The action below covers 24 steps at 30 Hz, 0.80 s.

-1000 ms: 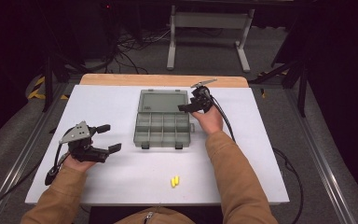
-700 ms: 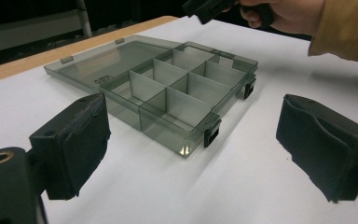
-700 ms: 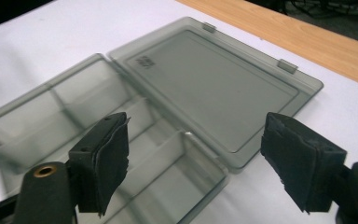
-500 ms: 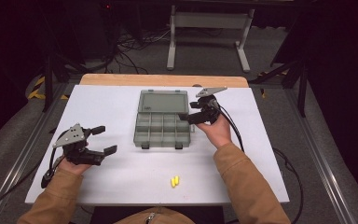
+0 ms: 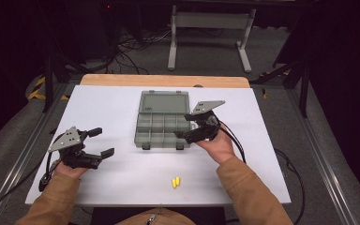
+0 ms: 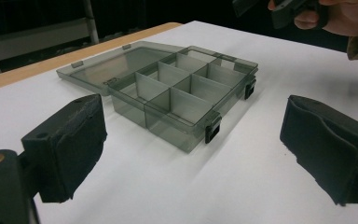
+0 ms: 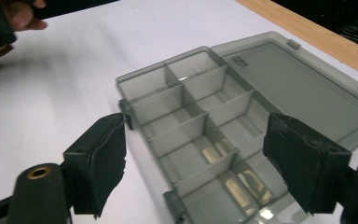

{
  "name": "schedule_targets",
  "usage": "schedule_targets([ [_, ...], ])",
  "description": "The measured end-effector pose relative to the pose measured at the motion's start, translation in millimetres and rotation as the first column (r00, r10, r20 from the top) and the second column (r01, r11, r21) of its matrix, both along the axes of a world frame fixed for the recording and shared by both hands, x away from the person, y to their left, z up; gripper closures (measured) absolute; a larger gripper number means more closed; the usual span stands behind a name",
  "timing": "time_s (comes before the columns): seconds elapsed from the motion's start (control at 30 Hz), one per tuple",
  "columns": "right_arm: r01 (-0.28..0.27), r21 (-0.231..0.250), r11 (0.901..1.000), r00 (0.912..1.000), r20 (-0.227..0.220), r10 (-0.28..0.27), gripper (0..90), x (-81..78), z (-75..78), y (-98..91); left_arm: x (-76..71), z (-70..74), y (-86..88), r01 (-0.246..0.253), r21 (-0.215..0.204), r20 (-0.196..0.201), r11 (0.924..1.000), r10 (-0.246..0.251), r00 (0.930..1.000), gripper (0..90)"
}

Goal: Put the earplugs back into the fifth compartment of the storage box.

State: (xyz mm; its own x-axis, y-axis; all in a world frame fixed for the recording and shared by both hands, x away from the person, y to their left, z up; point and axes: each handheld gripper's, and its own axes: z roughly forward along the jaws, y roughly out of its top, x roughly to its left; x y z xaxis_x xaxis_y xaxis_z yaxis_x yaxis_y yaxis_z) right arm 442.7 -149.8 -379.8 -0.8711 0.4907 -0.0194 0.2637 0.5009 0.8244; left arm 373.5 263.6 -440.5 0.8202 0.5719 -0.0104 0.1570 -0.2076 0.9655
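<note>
A smoky grey compartment box (image 5: 161,126) lies open at the middle of the white table (image 5: 108,105), its lid (image 5: 164,102) flat behind it. Its compartments (image 6: 186,100) look bare in both gripper views. My right gripper (image 5: 185,125) hovers at the box's near right corner, jaws open and pointing left over the compartments (image 7: 205,135), nothing between them (image 7: 200,163). My left gripper (image 5: 102,142) rests low at the table's left, open and aimed at the box, its wide-apart pads (image 6: 70,144) holding nothing. Two small yellow pieces (image 5: 175,182) lie near the front edge.
A wooden strip (image 5: 164,80) runs along the table's far edge. Behind it stand a metal stand (image 5: 208,28) and cables on the floor. Rails flank the table on both sides. The right hand (image 6: 335,14) shows at the top right of the left gripper view.
My right gripper has come from the box's far right corner toward me along its right side, rising slightly. The left gripper has shifted only a little to the left.
</note>
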Motion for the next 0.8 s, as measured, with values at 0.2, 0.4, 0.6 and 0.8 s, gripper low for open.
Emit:
schedule_targets([
  [0.2, -0.047, -0.005, 0.9989, 0.9989, 0.009, 0.047, 21.3, -17.9, -4.3, 6.8, -2.0, -0.5, 0.7, 0.004, 0.005, 0.01, 1.0, -0.004, 0.9999, 6.8],
  [0.4, -0.083, -0.012, 0.9965, 0.9965, -0.008, 0.083, 21.3, -30.7, -10.4, 12.0, -1.3, -0.9, 1.3, 0.024, -0.012, 0.006, 0.9996, -0.024, 0.9997, 5.4],
  [0.6, -0.11, -0.042, 0.9931, 0.9938, -0.023, 0.109, 21.7, -41.1, -17.5, 13.1, -1.6, -0.8, 1.8, 0.022, -0.02, 0.005, 0.9996, -0.022, 0.9998, 4.0],
  [0.8, -0.127, -0.081, 0.9886, 0.9914, -0.042, 0.124, 22.3, -49.4, -26.7, 12.2, -1.1, -1.0, 3.8, 0.01, -0.026, 0.009, 0.9996, -0.009, 0.9999, 3.4],
])
